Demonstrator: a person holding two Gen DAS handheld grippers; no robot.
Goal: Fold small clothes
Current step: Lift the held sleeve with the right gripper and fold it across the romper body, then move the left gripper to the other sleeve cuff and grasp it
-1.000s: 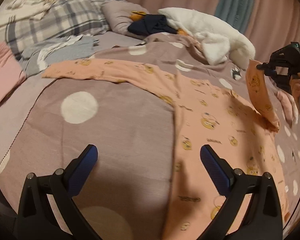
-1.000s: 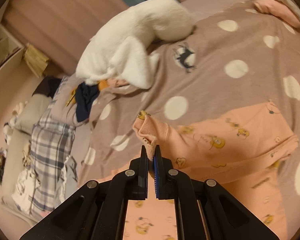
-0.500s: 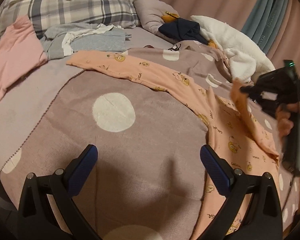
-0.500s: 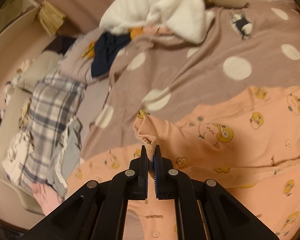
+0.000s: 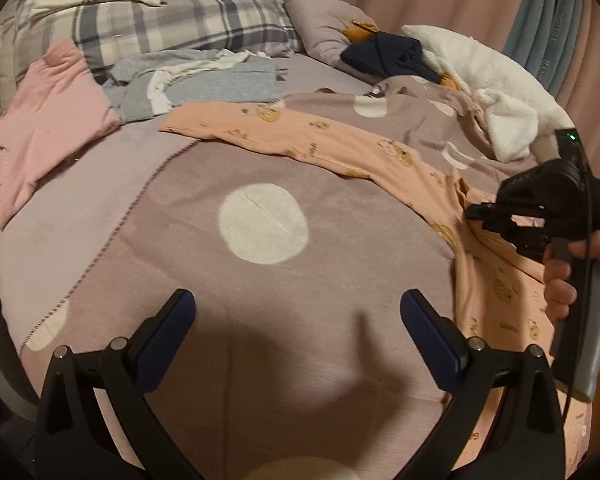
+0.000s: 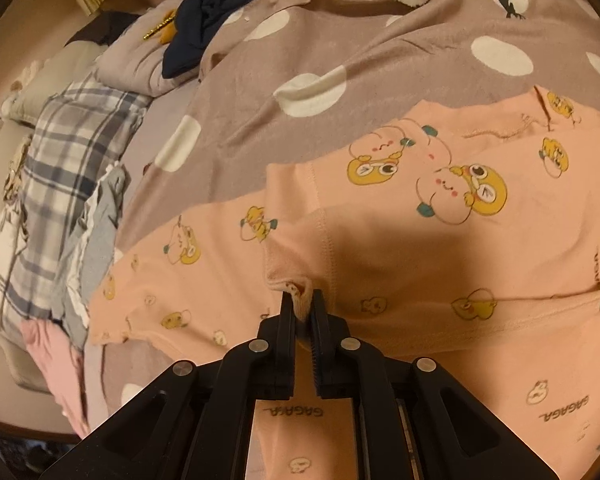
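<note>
A small peach long-sleeved shirt [image 6: 440, 248] with yellow cartoon prints lies on the dotted mauve blanket [image 5: 260, 272]. My right gripper [image 6: 303, 304] is shut on the cuff of one sleeve [image 6: 292, 240], which is folded across the shirt's body. It also shows in the left wrist view [image 5: 480, 214], low over the shirt [image 5: 496, 280]. The other sleeve [image 5: 284, 132] lies stretched out to the far left. My left gripper [image 5: 298, 320] is open and empty above bare blanket, left of the shirt.
A pink garment [image 5: 48, 120], grey clothes [image 5: 212, 84] and a plaid pillow [image 5: 172, 24] lie at the far left. A navy garment [image 5: 388, 56] and a white fluffy blanket [image 5: 492, 88] lie at the back. Curtains [image 5: 548, 20] hang behind.
My right gripper has carried the sleeve cuff leftward and down across the shirt's body. My left gripper has drifted left, off the shirt and over bare blanket.
</note>
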